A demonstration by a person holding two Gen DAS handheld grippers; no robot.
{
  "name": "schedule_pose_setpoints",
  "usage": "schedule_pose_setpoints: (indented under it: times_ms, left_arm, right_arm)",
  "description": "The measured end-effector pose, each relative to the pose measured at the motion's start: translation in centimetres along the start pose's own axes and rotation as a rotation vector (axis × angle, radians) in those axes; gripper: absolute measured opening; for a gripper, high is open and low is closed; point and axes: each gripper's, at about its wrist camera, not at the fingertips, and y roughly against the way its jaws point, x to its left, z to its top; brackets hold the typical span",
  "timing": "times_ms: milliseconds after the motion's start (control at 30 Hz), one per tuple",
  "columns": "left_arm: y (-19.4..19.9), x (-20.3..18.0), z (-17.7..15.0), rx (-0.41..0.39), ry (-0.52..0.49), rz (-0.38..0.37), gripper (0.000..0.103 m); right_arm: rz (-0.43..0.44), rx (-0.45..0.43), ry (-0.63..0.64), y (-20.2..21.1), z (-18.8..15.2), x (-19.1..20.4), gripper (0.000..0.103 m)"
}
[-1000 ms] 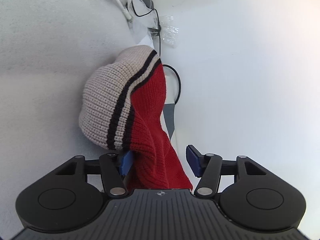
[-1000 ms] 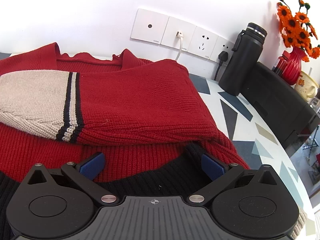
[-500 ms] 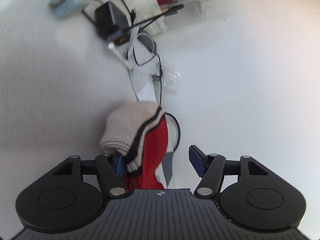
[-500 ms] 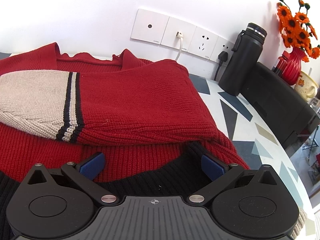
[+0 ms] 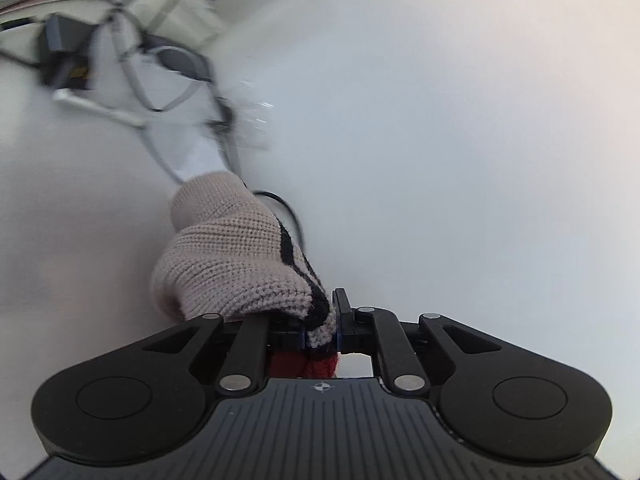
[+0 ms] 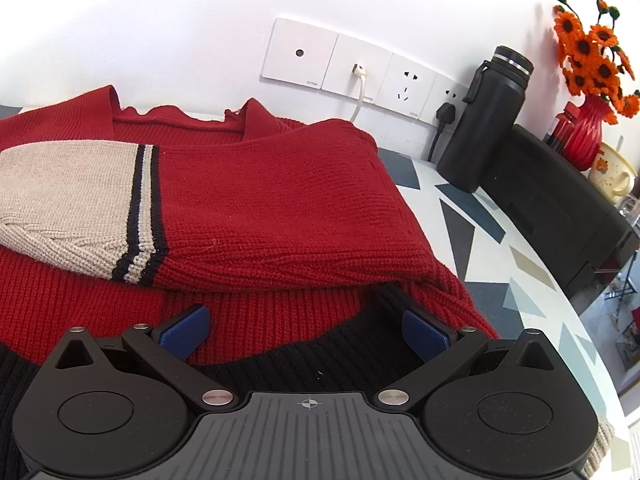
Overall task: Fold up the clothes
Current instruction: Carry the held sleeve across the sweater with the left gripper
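Beige knit cuff [image 5: 236, 256] is pinched tight in my left gripper [image 5: 320, 336], bunched just ahead of it. My right gripper [image 6: 308, 330] hangs wide apart, empty, over the red sweater [image 6: 260, 200] folded on the table [image 6: 500, 248].

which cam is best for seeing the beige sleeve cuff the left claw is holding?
Left wrist: the beige cuff fills mid-frame, pinched in the shut left claw. The right wrist view shows only the other sleeve, folded across the red sweater, not the gripped one.
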Motion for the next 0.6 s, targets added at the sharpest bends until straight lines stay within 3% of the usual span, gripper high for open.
schedule_pose_setpoints:
  times_ms: [133,233,367,467,533,567,600]
  left_arm:
    - [-3.7,-5.6,-4.3,0.232,-0.198,-0.149,0.012]
    - [-5.7,-7.9,-9.0,0.401,-0.328,-0.156,0.012]
    - [-7.5,-8.2,-14.0,0.56,-0.43,-0.113,0.012]
    - [-8.4,-7.3,-15.6,0.608,-0.492,-0.063,0.012]
    - [-9.1,-6.6,-15.7,0.619,-0.512,-0.03,0.018]
    - [-10.0,-5.9,-15.0,0.615,-0.517,-0.023,0.027]
    - [-9.9,-5.5,-14.6,0.603,-0.517,-0.028,0.044]
  right_arm:
    - [0.002,-0.001,0.0,0.0,0.0,-0.1,0.102]
    - [0.011,0.004,-0.011,-0.1,0.0,-0.2,0.102]
    - [0.022,0.01,-0.026,-0.2,0.0,-0.4,0.102]
    - [0.026,0.013,-0.033,-0.2,0.0,-0.5,0.102]
    - [0.028,0.014,-0.036,-0.2,0.0,-0.5,0.102]
    - [0.028,0.015,-0.038,-0.2,0.0,-0.5,0.102]
    - [0.028,0.015,-0.039,-0.2,0.0,-0.5,0.102]
